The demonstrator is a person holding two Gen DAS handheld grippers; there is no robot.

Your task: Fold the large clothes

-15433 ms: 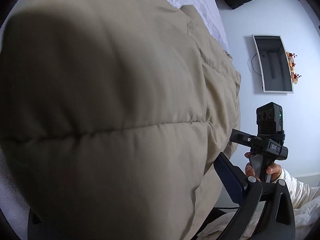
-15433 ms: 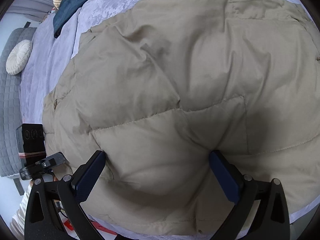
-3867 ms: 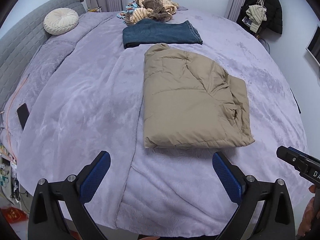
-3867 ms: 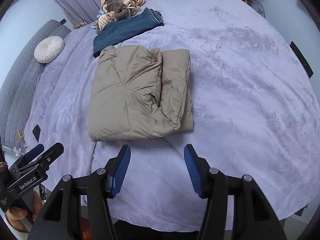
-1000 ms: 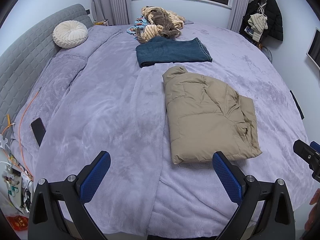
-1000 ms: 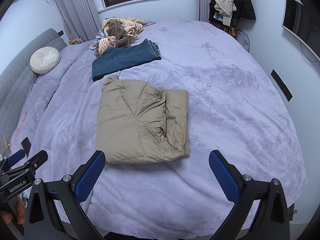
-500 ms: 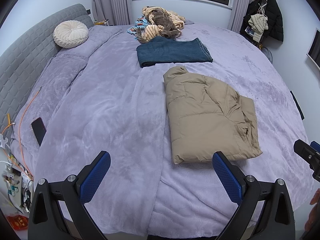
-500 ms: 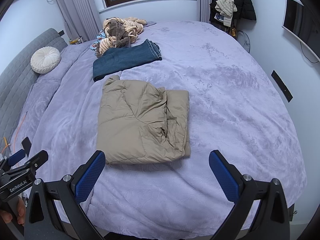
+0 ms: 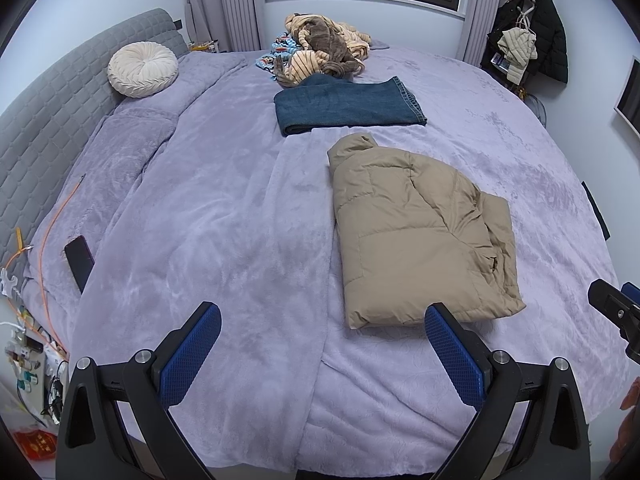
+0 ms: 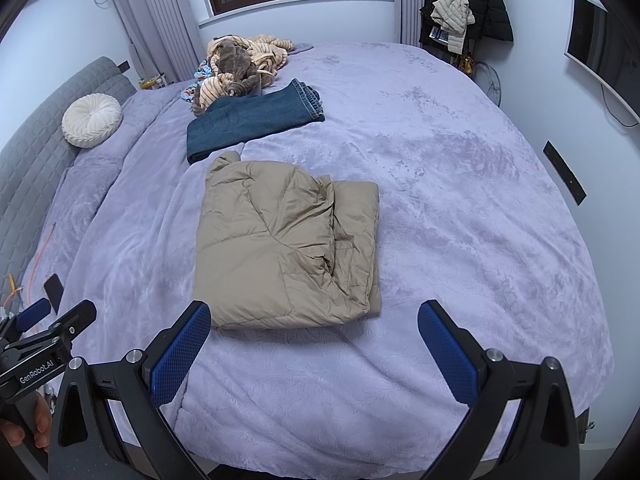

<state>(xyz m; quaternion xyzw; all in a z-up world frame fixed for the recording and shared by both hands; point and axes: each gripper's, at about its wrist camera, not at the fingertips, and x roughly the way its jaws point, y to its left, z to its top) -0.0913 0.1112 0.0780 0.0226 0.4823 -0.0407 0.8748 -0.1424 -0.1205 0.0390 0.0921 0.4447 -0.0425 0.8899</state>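
So the tan puffer jacket looks pretty much done to me. It sits as a compact rectangle around the middle of the purple bed, collar end pointing toward the window, with one flap lapped over along its right edge. Just beyond it there's a pair of folded jeans, close to the collar but not touching as far as I can tell, and past those a messy pile of striped and brown clothes that's clearly not folded. My guess is that pile is what's left, if it counts as part of the job.

Both tongs are hanging back near the foot of the bed, well clear of the jacket. Left tongs are spread wide with nothing between them, and the right tongs are the same, wide apart and empty.

Stuff I can't make out: how tidy the jacket's underside is, or where the sleeves ended up, since they're tucked inside somewhere. The pile is too bunched up to count how many pieces are in it. Of the person, only some fingertips on the other handle show at the frame edge. The fisheye also bends the bed edges a lot.
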